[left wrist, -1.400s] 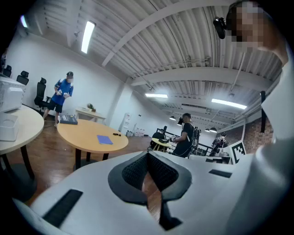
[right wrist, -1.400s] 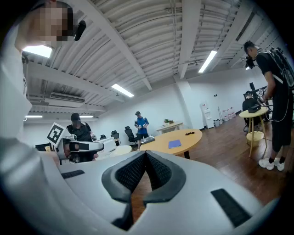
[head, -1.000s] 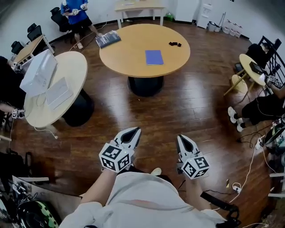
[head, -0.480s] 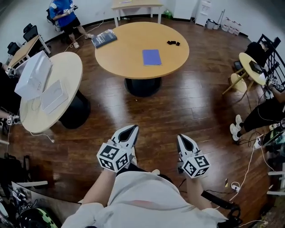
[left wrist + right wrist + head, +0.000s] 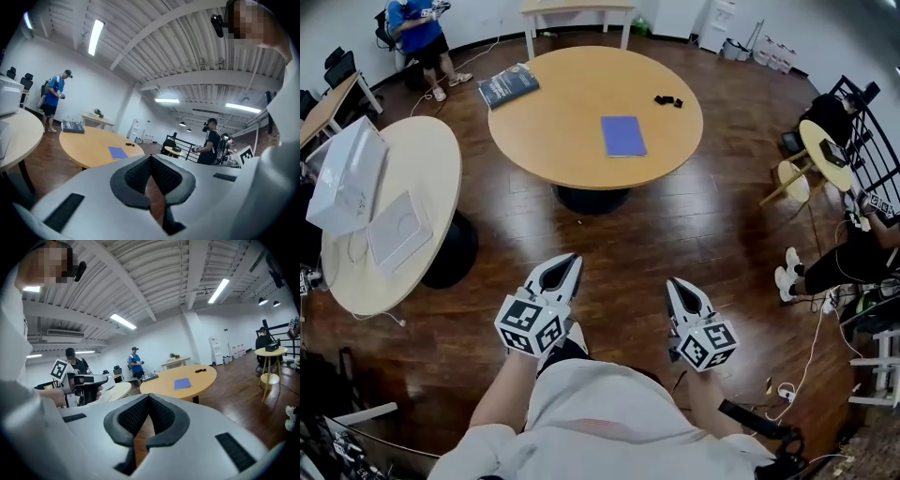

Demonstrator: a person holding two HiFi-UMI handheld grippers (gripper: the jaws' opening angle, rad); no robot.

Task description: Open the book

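The left gripper (image 5: 571, 262) and right gripper (image 5: 674, 283) were pressed together, empty. The book (image 5: 623, 136) lay closed far away; walking closer seemed next.

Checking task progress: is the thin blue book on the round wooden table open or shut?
Shut. The thin blue book lies flat on the round wooden table, one plain cover showing, no pages spread.

I see an open office or meeting room: a big round wooden table (image 5: 595, 103) on a plank floor (image 5: 694, 234), with a paler round table (image 5: 403, 169) to its left and a desk (image 5: 577, 8) behind it. Black office chairs (image 5: 339, 64) stand further left of it, and strip lights (image 5: 123, 320) run along the ceiling above.
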